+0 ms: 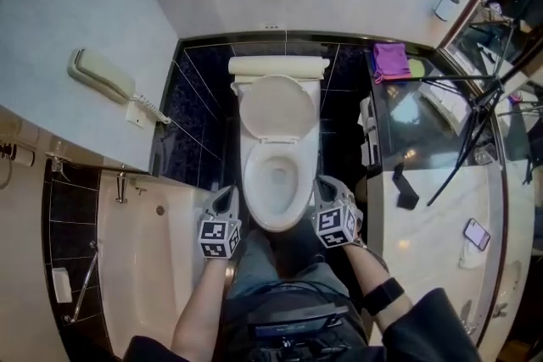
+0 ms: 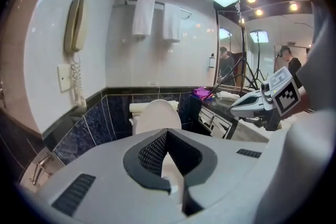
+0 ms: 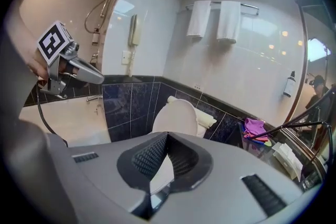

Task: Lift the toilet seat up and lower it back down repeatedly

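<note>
Left claw (image 1: pixel 227 195) and right claw (image 1: pixel 324 182) are held closed, empty. Toilet seat (image 1: pixel 252 174) (apparently down) should be hooked under its front rim.

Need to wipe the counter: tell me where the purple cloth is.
In the head view the purple cloth lies at the back of the vanity counter, just right of the toilet tank.

In the lower middle of the head view, the person is holding the left gripper (image 1: pixel 226 197) and the right gripper (image 1: pixel 327 186) apart, both pointing up-frame, jaws closed on nothing, with the forearms (image 1: pixel 199 309) reaching in from the bottom edge.
</note>
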{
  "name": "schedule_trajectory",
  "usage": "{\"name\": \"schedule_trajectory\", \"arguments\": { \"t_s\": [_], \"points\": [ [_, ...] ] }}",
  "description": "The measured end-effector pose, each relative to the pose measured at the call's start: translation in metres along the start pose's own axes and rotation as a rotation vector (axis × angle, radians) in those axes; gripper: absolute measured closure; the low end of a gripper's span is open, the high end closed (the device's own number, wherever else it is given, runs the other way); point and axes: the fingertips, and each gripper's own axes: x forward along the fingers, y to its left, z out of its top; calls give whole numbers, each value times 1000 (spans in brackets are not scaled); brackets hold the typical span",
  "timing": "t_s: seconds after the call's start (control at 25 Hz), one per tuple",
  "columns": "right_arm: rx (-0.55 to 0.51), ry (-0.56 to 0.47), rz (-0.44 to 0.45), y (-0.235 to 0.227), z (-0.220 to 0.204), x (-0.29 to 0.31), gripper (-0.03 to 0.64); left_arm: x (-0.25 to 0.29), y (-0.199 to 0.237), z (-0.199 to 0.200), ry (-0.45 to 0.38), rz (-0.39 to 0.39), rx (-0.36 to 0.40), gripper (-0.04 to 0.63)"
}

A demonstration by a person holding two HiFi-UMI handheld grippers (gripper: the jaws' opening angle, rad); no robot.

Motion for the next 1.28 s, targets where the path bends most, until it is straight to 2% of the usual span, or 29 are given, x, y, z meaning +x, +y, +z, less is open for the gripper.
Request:
{"name": "schedule_trajectory", "arguments": {
  "t_s": [0.24,0.44,0.88,1.28],
  "points": [
    [29,-77,-35,-28,42,-37,598,-26,-2,56,-64,-21,30,595],
    [90,-104,-73,-42,52,-55,598,-39,-3,80,-109,-23,30,595],
    [121,-97,-88,-48,32,-74,598,-59,-5,77,-121,13,15,595],
    [117,-92,-94,-49,33,-67,598,-60,0,75,-131,35,13,595]
  ]
}}
